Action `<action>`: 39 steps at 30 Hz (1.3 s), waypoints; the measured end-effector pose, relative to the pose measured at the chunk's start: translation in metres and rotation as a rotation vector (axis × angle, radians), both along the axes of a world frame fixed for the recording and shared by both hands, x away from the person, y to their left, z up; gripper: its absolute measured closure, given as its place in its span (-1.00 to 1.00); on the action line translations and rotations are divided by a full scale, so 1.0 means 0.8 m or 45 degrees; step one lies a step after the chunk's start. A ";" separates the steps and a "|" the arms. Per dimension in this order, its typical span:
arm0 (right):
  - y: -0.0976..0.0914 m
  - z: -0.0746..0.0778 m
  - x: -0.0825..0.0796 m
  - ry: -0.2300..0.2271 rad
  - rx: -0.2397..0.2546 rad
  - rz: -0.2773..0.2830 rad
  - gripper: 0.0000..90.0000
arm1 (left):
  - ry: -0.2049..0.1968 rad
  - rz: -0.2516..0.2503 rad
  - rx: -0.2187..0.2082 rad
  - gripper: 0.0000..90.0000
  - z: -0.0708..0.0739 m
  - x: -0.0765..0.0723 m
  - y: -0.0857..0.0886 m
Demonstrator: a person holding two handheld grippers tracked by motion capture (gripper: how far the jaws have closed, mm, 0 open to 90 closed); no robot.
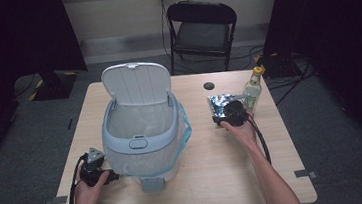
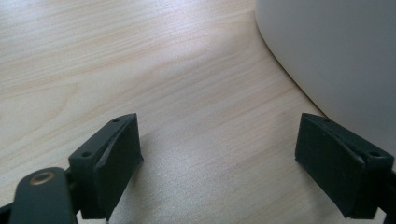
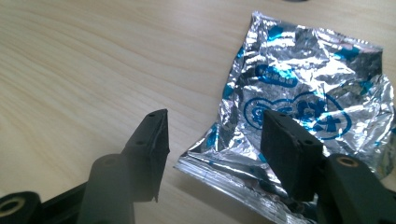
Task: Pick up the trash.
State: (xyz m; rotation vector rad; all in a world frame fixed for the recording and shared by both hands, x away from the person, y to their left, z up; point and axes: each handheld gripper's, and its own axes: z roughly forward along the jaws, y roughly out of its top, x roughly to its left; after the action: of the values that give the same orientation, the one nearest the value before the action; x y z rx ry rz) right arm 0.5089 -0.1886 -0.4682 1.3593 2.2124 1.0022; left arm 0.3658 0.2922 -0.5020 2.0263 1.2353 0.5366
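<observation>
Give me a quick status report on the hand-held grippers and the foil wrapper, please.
Right hand-held gripper open, jaws straddling the near edge of the foil wrapper, no grip yet. Left hand-held gripper open beside the bin, lid up. Bottle stands close behind the wrapper.

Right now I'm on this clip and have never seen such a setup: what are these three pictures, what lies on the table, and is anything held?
A person sits at a wooden table with a hand-held two-jaw tool in each hand. The wide picture looks down from above; the other two come from cameras riding on each tool.

The left gripper rests open over bare wood beside a grey-white bin whose lid stands up. The right gripper is open, its jaws on either side of the near edge of a crumpled silver-and-blue foil wrapper, not pinching it. A small bottle with a yellow cap stands beside the wrapper. Nothing is held.
</observation>
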 end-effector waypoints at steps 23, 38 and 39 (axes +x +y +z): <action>0.006 -0.026 0.009 0.019 -0.062 -0.035 0.92 | 0.000 0.000 0.000 -0.70 0.000 0.000 0.000; -0.017 -0.029 -0.015 0.061 0.135 -0.018 1.00 | 0.000 0.001 0.000 -0.70 0.000 0.000 0.000; -0.019 -0.029 -0.019 0.056 0.156 -0.018 1.00 | -0.003 0.001 0.007 -0.70 0.000 0.000 0.000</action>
State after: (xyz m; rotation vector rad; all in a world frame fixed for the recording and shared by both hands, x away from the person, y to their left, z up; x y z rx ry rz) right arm 0.4941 -0.2042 -0.4910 1.4602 2.2016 1.1302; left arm 0.3658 0.2924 -0.5019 2.0292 1.2348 0.5430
